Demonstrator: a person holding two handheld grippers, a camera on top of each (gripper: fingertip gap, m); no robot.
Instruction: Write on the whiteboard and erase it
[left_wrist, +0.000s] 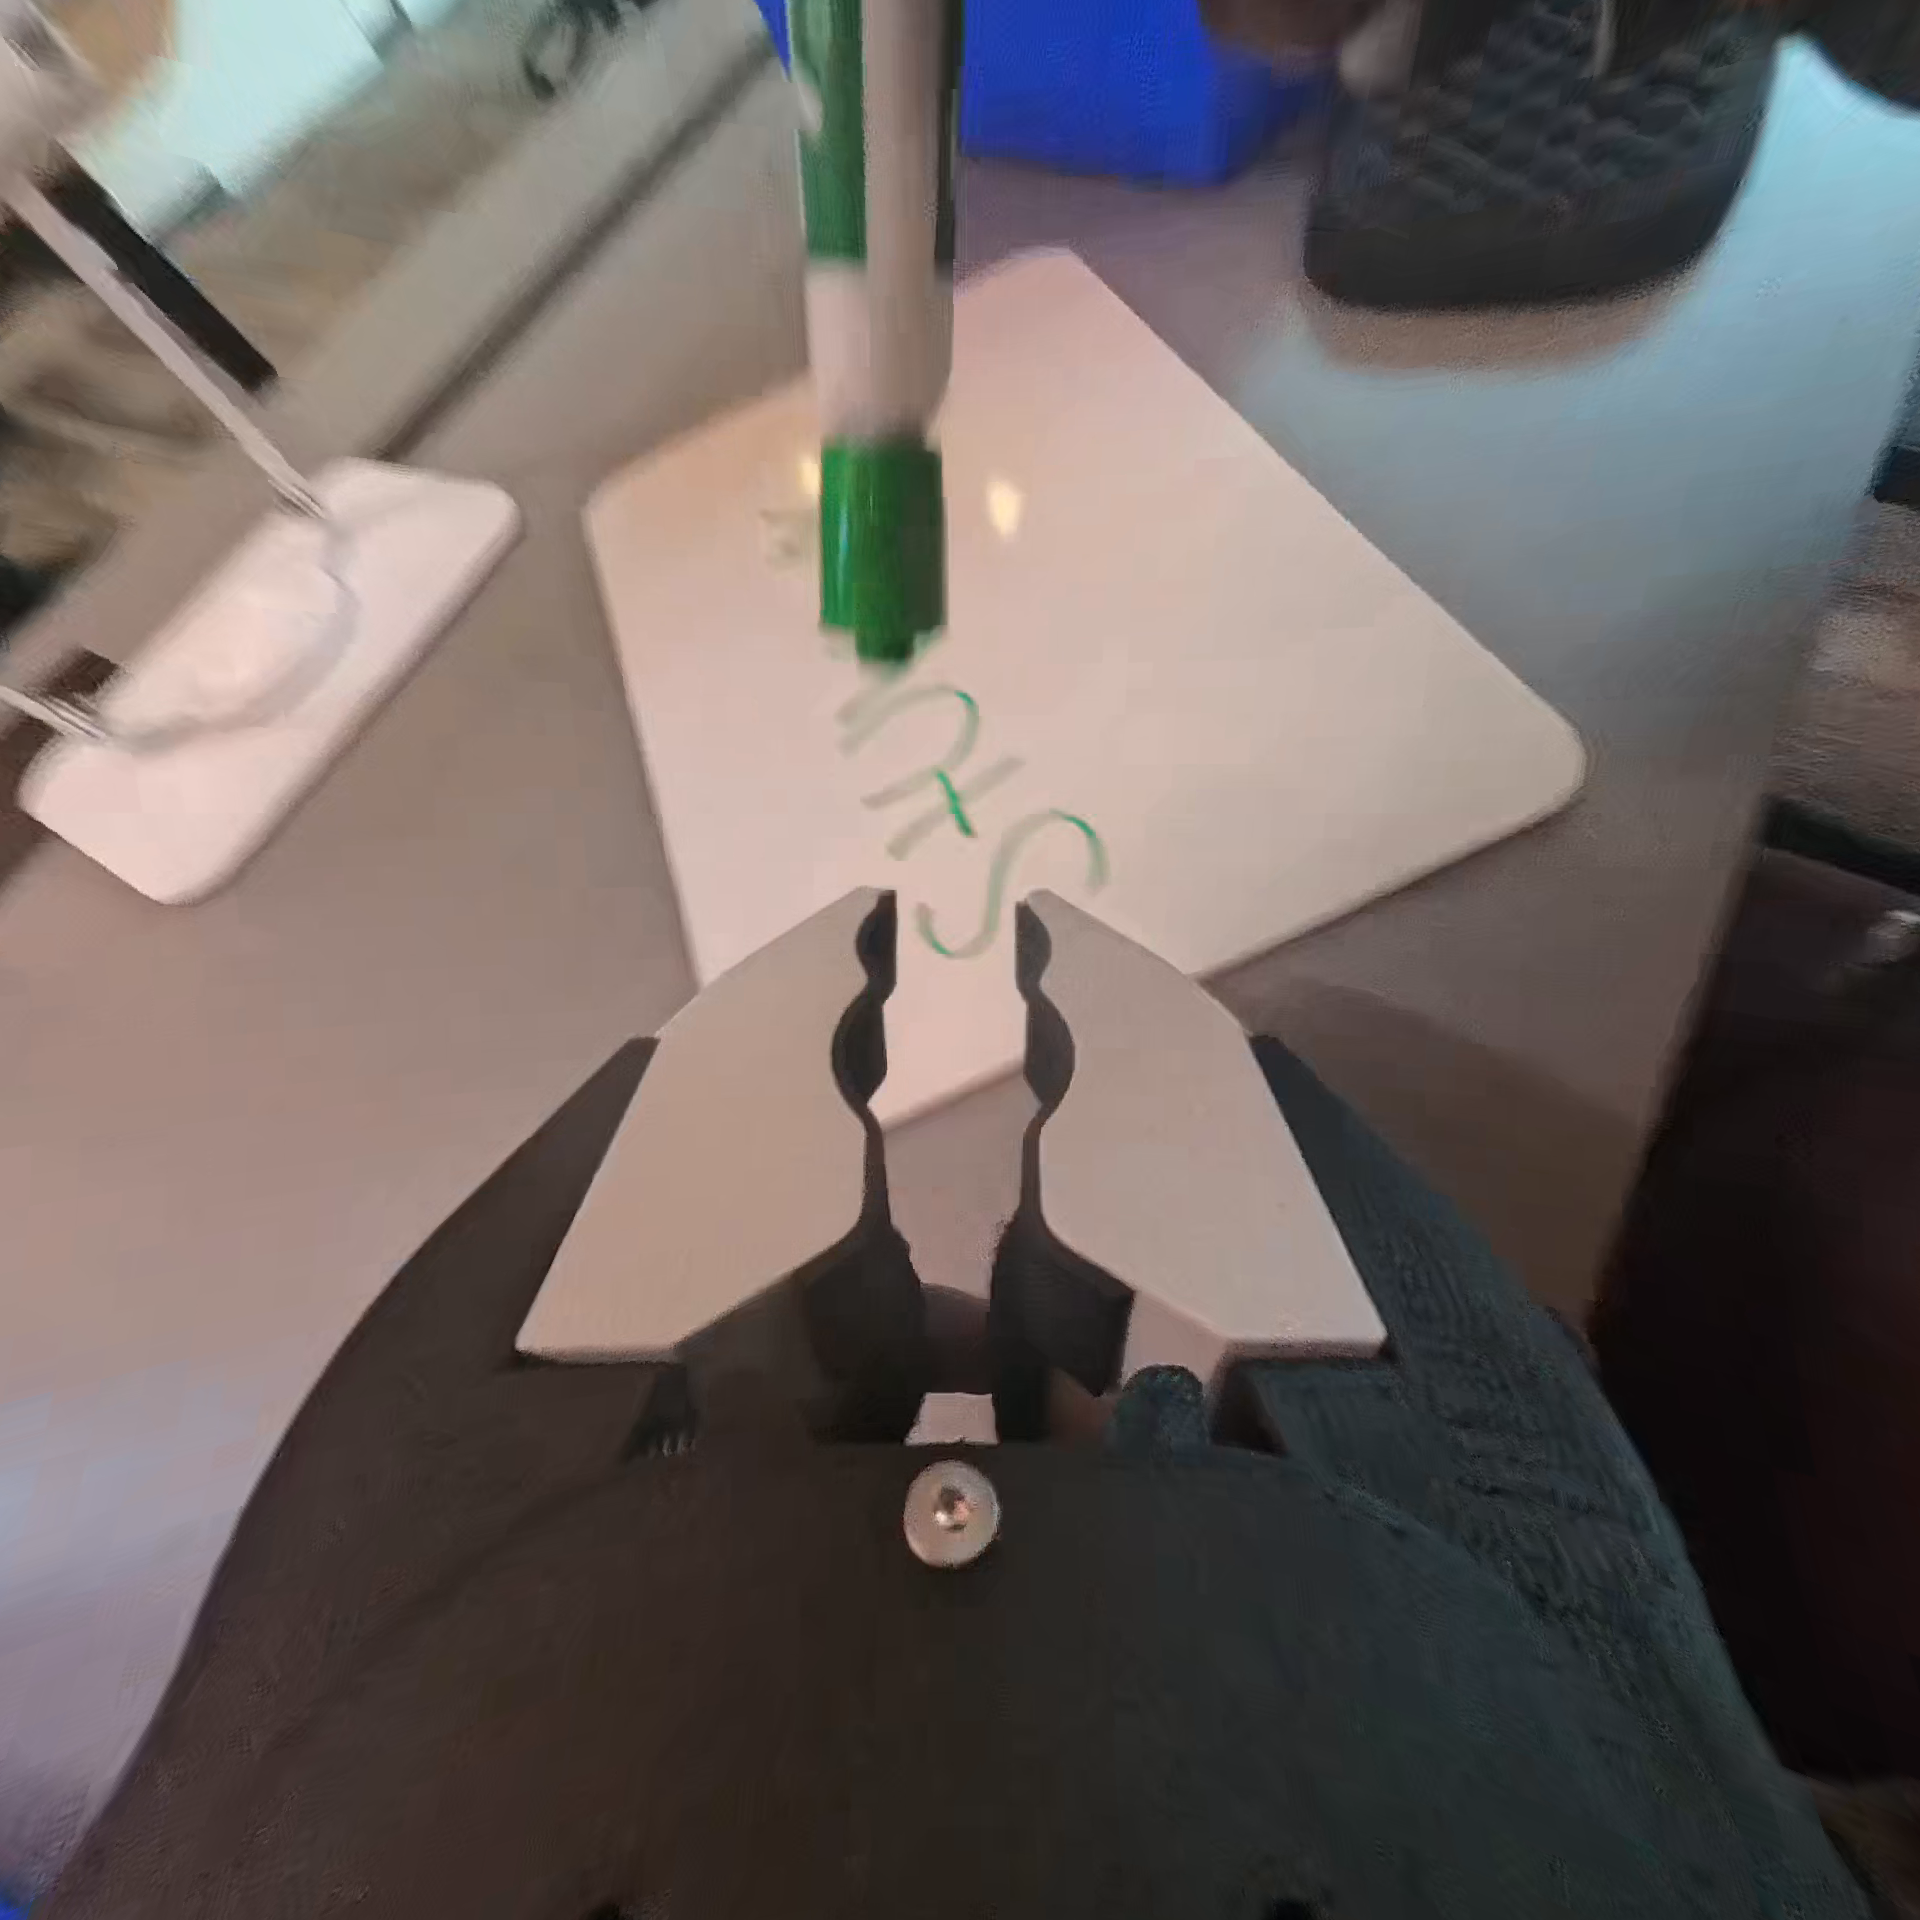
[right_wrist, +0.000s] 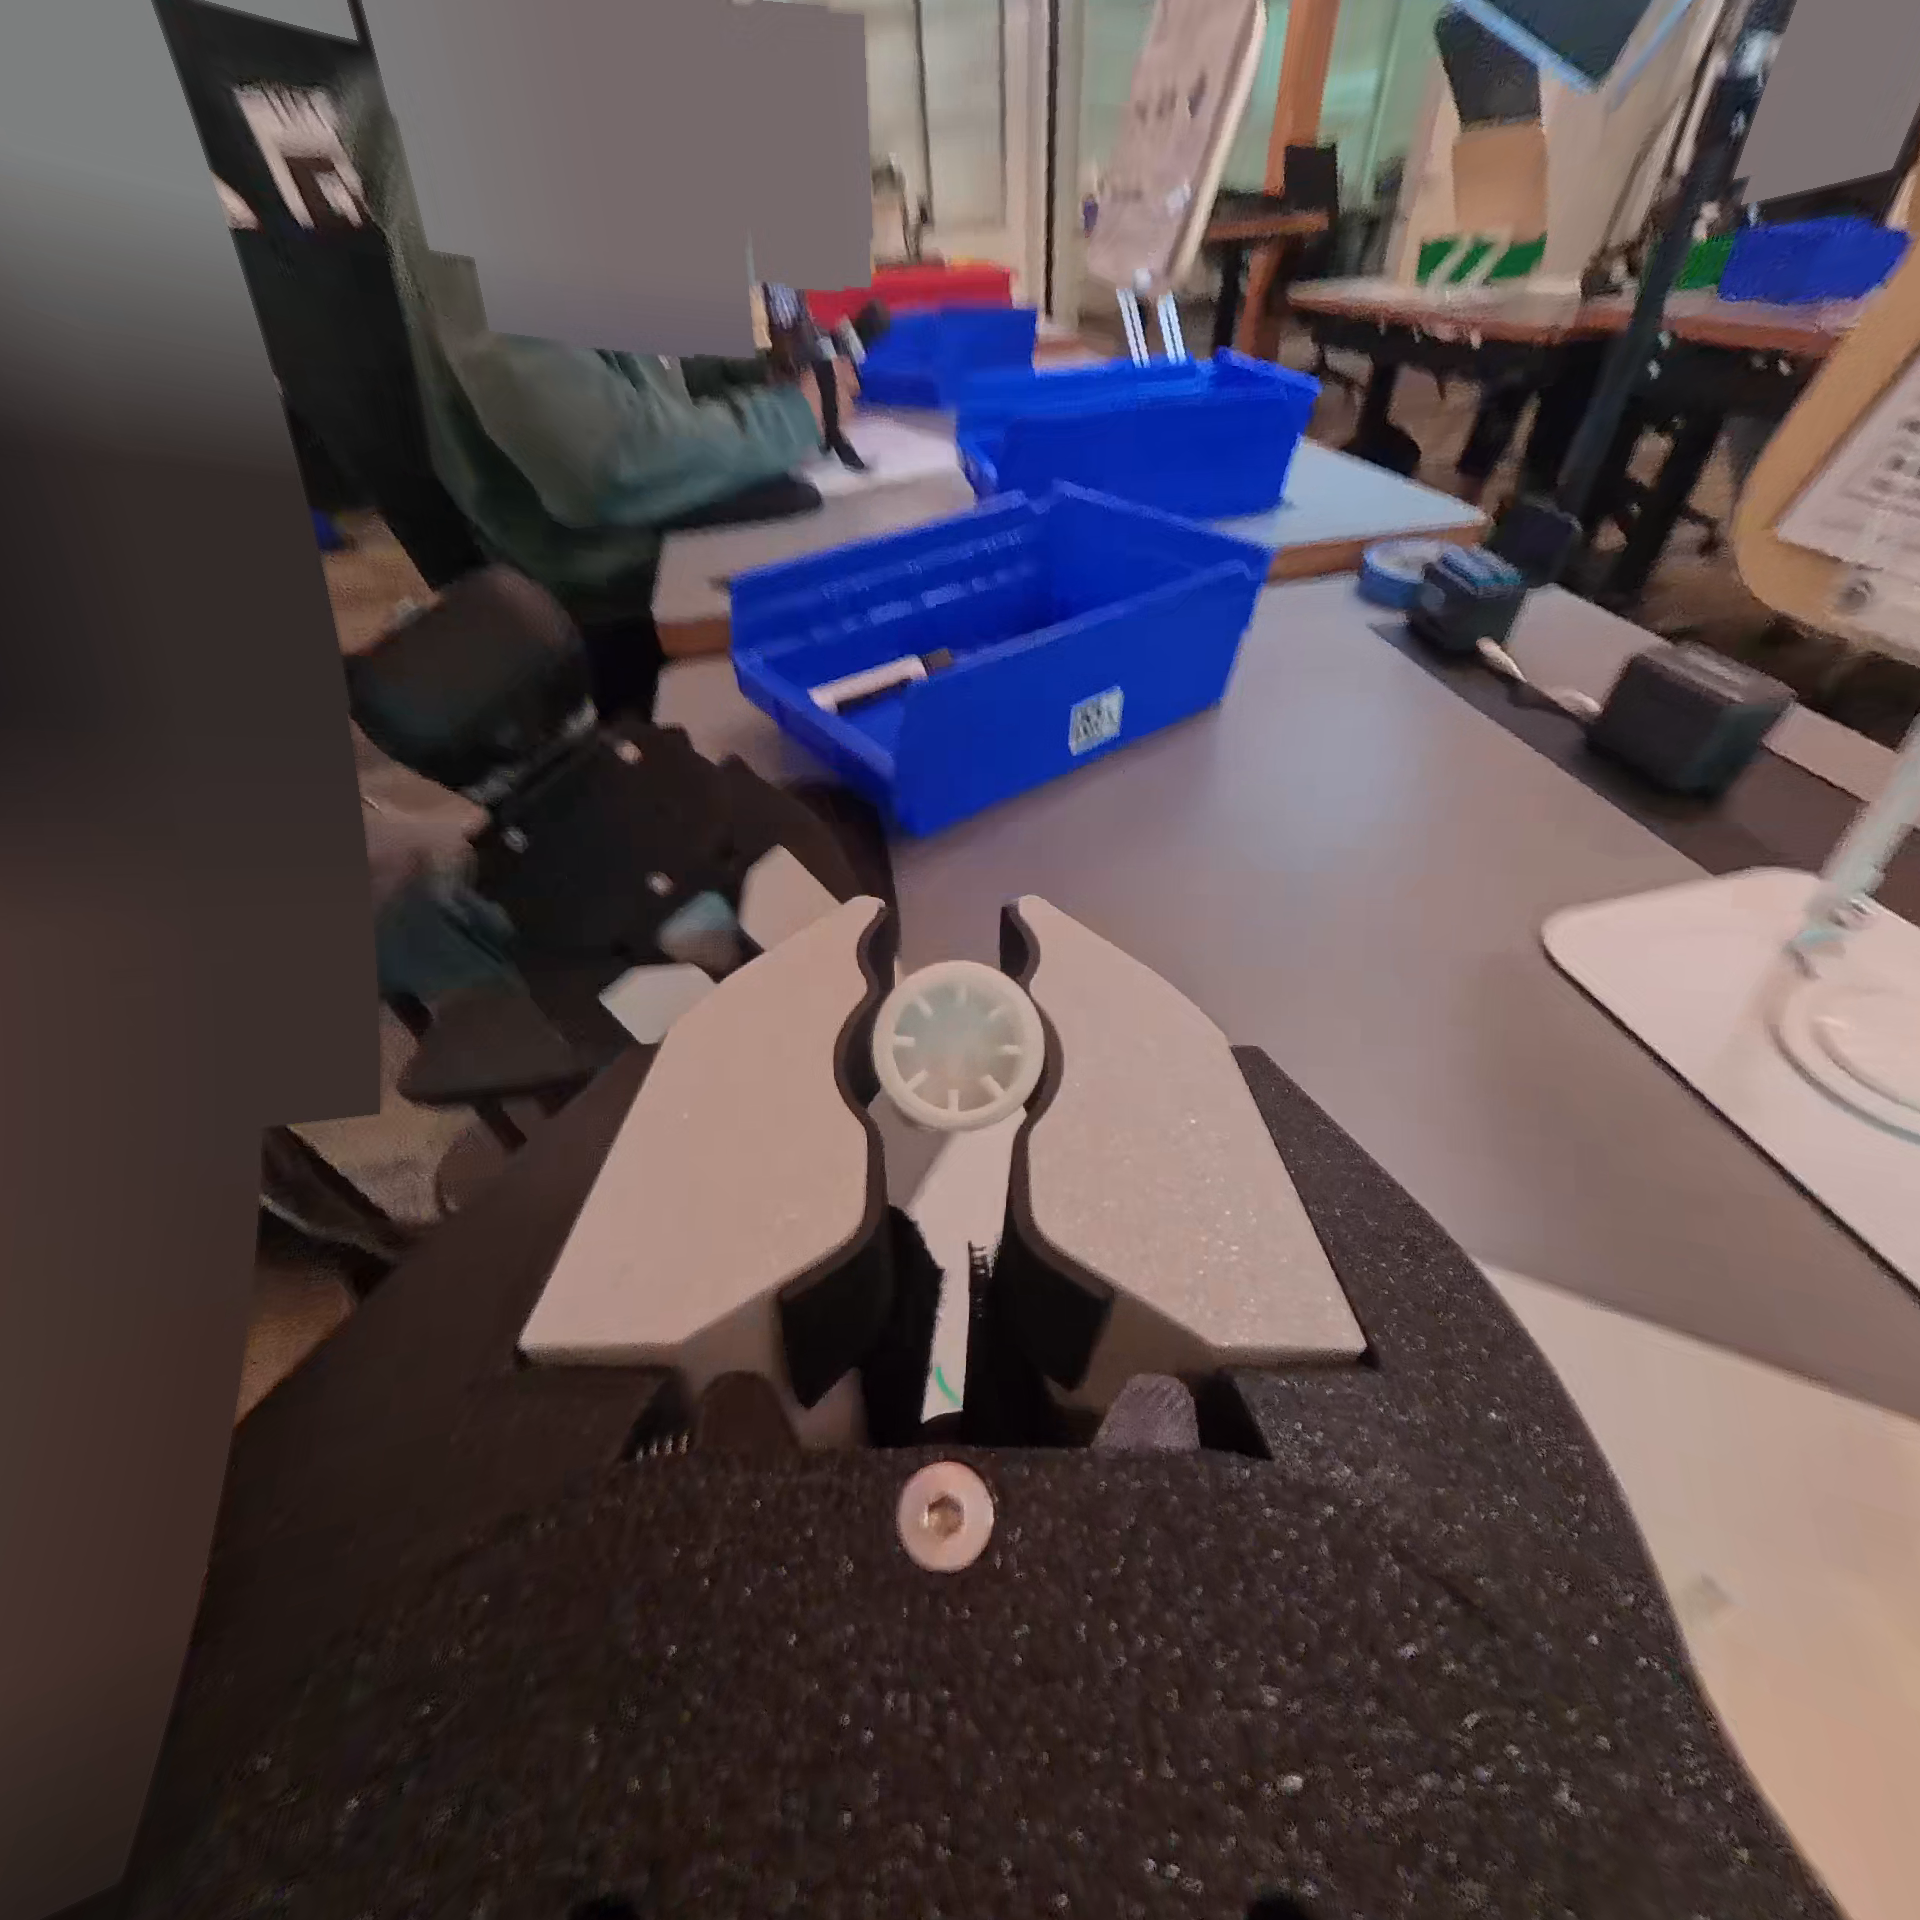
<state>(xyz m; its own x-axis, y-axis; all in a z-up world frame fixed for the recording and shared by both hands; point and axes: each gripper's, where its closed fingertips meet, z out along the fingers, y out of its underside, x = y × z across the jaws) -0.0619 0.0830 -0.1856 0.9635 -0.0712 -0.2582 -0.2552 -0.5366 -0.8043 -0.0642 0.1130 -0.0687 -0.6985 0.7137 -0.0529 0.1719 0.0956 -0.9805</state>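
Standing marker (left_wrist: 878, 416) beyond open hand-held gripper (left_wrist: 956, 914)

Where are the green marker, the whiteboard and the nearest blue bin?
green marker (left_wrist: 883, 551): left wrist view, on its green lower end.
whiteboard (left_wrist: 1195, 665): left wrist view, on a bare white part.
blue bin (right_wrist: 1039, 717): right wrist view, on its front wall.

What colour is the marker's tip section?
Green, on the marker above the whiteboard; clearest in the left wrist view.
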